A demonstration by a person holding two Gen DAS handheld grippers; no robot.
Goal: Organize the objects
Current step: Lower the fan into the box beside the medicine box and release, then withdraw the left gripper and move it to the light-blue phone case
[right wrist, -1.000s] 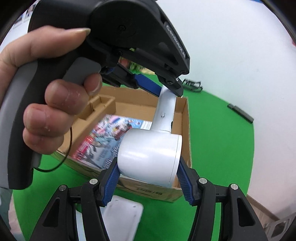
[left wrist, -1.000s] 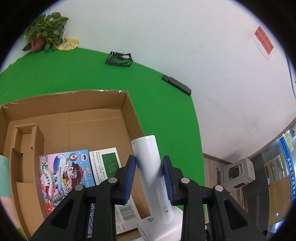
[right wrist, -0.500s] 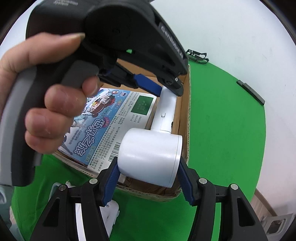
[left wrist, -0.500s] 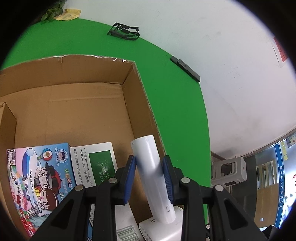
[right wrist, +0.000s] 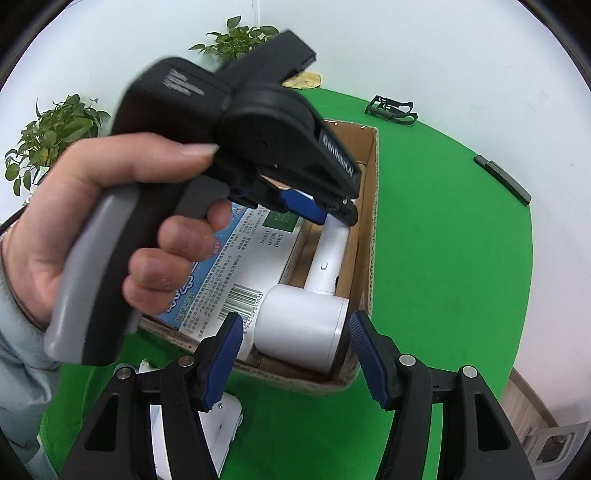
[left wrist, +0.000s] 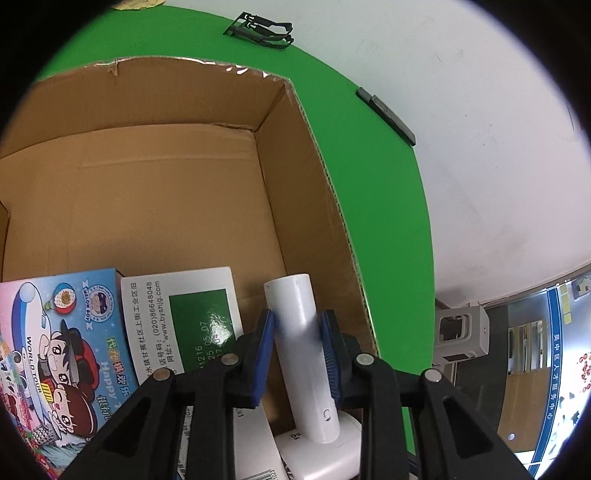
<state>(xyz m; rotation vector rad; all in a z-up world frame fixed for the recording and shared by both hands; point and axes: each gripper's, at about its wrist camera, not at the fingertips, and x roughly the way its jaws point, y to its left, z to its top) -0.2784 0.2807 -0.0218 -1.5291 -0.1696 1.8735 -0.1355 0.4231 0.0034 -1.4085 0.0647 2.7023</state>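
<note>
A white hair-dryer-shaped device lies in the right end of an open cardboard box, next to a colourful cartoon-printed box. My left gripper is shut on the device's white handle; it also shows in the right wrist view with the hand on it. My right gripper is open, its blue pads standing clear on both sides of the device's round body.
The box sits on a round green table. A black rack and a flat black bar lie at its far edge. A white flat object lies on the table under my right gripper. Potted plants stand behind.
The device went down into the box with both grippers. My right gripper has let go of the round body and opened. My left gripper keeps its hold on the handle.
</note>
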